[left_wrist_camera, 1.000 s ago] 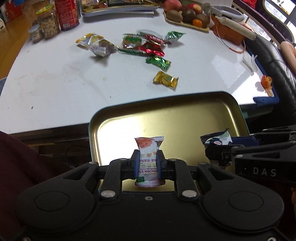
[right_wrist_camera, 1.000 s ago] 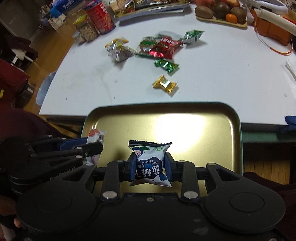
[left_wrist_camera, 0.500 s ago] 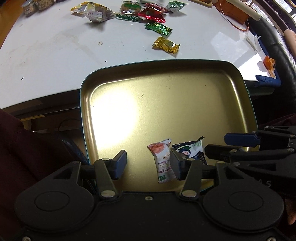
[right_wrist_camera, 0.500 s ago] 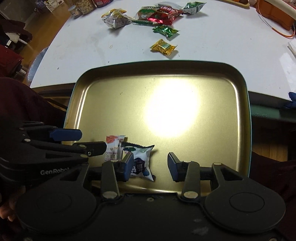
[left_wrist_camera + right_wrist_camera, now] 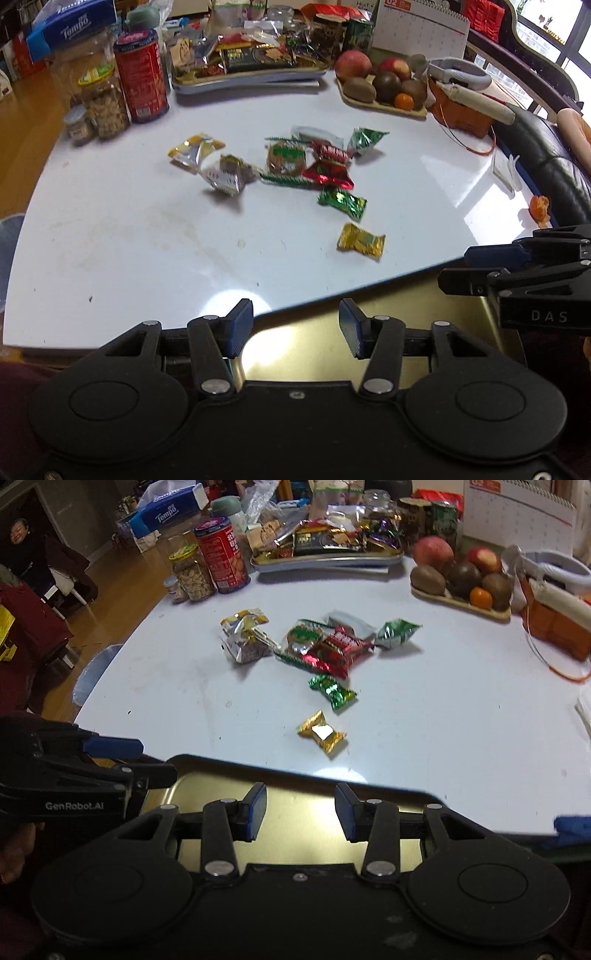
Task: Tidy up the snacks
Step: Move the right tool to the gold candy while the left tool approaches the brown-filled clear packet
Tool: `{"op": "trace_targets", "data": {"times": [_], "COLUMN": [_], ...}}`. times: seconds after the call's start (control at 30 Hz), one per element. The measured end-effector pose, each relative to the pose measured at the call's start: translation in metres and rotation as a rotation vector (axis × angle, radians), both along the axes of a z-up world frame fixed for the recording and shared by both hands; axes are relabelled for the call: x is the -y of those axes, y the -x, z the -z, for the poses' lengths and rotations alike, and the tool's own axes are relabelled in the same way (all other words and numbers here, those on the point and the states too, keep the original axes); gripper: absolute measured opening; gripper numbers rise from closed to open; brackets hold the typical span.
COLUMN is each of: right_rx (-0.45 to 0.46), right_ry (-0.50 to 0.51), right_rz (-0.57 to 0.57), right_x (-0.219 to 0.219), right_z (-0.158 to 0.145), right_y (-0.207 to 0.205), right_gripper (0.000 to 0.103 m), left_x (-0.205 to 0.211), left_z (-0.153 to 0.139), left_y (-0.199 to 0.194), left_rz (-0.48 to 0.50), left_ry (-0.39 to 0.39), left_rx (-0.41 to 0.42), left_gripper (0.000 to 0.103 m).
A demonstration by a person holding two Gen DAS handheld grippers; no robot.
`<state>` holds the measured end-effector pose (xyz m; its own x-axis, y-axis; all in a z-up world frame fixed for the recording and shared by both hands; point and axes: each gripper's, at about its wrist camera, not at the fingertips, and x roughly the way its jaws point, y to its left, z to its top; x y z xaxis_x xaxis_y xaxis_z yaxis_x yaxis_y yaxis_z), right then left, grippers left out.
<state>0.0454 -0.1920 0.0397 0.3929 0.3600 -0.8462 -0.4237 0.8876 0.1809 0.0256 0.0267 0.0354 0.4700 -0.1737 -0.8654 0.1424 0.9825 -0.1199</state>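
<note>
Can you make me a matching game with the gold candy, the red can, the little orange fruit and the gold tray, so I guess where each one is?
Things:
1. gold candy
2. red can
3. little orange fruit
4. gold tray

Places:
A. on the fruit plate, next to the kiwis
B. right under the open grippers, at the table's near edge
C. alone on the white table, nearest the tray
D. standing beside the jar of nuts

Pairs: 1-C, 2-D, 3-A, 4-B
</note>
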Motion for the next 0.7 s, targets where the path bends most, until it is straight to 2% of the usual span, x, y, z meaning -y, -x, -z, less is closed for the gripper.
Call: {"op": "trace_targets", "data": {"times": [0.1,0.17,0.23,0.4,0.5,0.6,0.7], "right_rx": [0.062,0.116,0.132,0.061,0.008,-0.008,-0.02], "right_ry": [0.026,0.052,0.067,0.076,0.059,0.079,0.087], "right_rz": [-0.075,-0.135,-0.181,-0.235,-0.253,-0.278,-0.318], "right_x": [-0.01,-0.017,-0.022,-0.027,-0.028,-0.031,-0.033], "right_z": [0.001,0.003,0.009,0.03,0.044,0.055,0.063], "right_y": [-0.014,-0.021,-0.031,-0.058,-0.069,-0.077,-0.084], "right_gripper": [0.044,0.044,0.044,0.044,0.044,0.044,0.044], "left_x": [-0.011,-0.018,-0.024,-0.039,-0.045,-0.051,-0.057], "left_z": [-0.001,0.002,0.006,0.017,0.023,0.028,0.037], "left_y": [-0.022,-0.037,-0.053,-0.084,-0.101,-0.11,-0.115], "left_rz": [-0.009,-0.03,-0.055,-0.094,-0.107,-0.14,-0.183], "left_ry": [0.009,-0.002,-0.018,-0.026,-0.006,0.02,0.062], "left_rx": [0.041,0.04,0.035,0.03,0.016,0.009,-0.037], "left_gripper": [0.057,0.057,0.057,0.057,0.057,0.057,0.057]}}
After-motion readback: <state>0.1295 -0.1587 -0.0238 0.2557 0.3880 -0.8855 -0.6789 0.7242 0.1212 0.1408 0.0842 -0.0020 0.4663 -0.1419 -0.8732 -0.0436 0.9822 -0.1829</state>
